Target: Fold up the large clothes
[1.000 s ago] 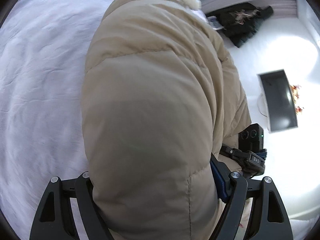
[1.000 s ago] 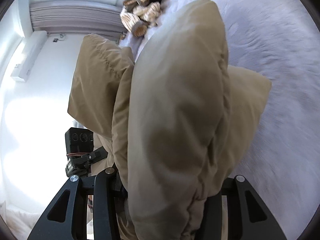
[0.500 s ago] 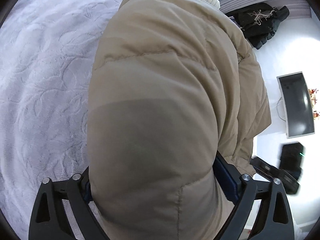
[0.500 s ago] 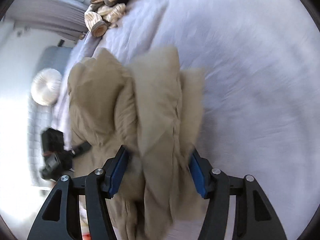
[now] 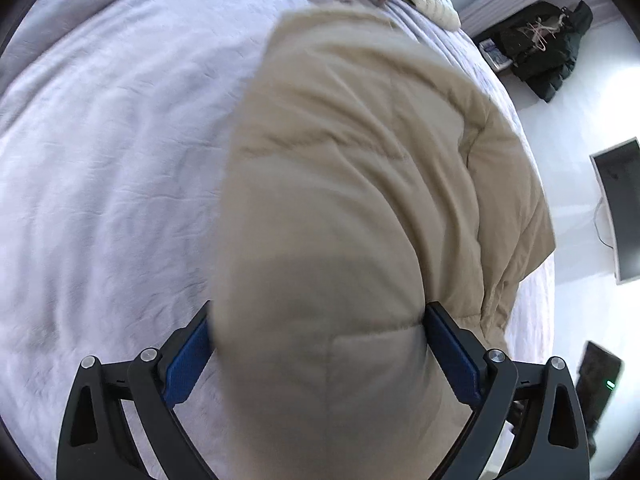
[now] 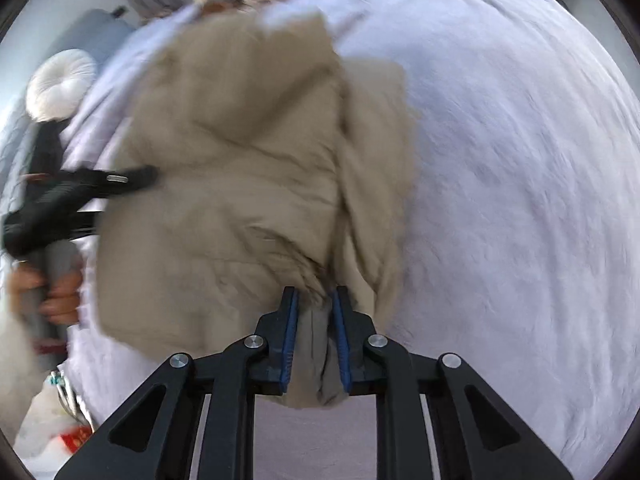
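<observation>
Pale lilac bedding (image 5: 112, 168) is filling the background, with the tan puffer jacket (image 5: 360, 184) lying bunched near the bed's right edge (far from neatly folded). The left gripper (image 5: 316, 356) is gaping wide around a padded bulge, while the right gripper (image 6: 314, 320), having just been closing, is pinching a thin gathered edge.

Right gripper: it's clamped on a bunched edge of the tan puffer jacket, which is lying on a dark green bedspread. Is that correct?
Not quite: the bedspread is pale lavender-white, not dark green, as the right wrist view shows. The rest holds: the right gripper has just been closing and its blue pads pinch a bunched edge of the tan puffer jacket, which lies on that bedspread.
</observation>
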A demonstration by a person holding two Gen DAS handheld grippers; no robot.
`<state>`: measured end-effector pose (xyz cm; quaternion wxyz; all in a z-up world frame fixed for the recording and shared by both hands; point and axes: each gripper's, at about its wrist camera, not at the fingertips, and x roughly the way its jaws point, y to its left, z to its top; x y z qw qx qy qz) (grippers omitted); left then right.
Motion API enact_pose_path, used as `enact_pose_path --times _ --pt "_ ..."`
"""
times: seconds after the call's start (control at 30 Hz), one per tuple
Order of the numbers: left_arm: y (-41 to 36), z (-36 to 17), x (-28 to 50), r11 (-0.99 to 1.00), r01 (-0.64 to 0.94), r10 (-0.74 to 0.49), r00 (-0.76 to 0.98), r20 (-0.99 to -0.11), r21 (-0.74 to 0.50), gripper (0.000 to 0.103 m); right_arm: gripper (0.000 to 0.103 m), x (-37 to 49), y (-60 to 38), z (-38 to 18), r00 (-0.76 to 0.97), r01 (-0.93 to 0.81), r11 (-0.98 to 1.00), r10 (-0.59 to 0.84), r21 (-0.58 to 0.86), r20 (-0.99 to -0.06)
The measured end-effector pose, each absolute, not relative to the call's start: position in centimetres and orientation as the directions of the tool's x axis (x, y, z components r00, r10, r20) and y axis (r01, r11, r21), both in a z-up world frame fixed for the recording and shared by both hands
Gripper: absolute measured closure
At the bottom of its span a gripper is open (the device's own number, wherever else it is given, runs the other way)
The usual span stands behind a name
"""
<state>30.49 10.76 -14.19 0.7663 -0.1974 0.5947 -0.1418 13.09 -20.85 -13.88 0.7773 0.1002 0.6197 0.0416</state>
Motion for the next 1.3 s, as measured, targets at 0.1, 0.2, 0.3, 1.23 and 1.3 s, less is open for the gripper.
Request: enact_pose_path --times 0.1,0.2,0.3,1.23,1.3 --pt "10.9 -12.3 28.5 0.894 -0.021 -0.424 0.284 -0.86 -0.447 0.004 0.084 12.9 -21.9 -15.7 0.207 0.1 0.973 0.183 0.207 -0.961" --pt "10.6 -12.0 25.8 0.88 -0.026 -0.449 0.286 -0.847 -0.475 0.004 0.084 13.9 -21.1 -17.7 0.197 0.073 0.983 0.149 0.166 -0.969" --pt "9.3 -14.0 23.7 0.9 -0.001 -0.422 0.242 -0.873 -0.435 0.004 0.085 14.9 -20.7 -19.4 0.183 0.072 0.985 0.142 0.157 -0.973" --pt "5.8 -15.2 24.3 0.947 0.064 -0.322 0.236 -0.917 -0.316 0.001 0.094 28.2 -21.7 -18.3 0.257 0.163 0.982 0.052 0.096 -0.965" --pt "5.8 -15.2 24.3 0.947 0.063 -0.322 0.23 -0.918 -0.316 0.001 0.094 28.2 -21.4 -18.1 0.257 0.16 0.983 0.042 0.085 -0.966"
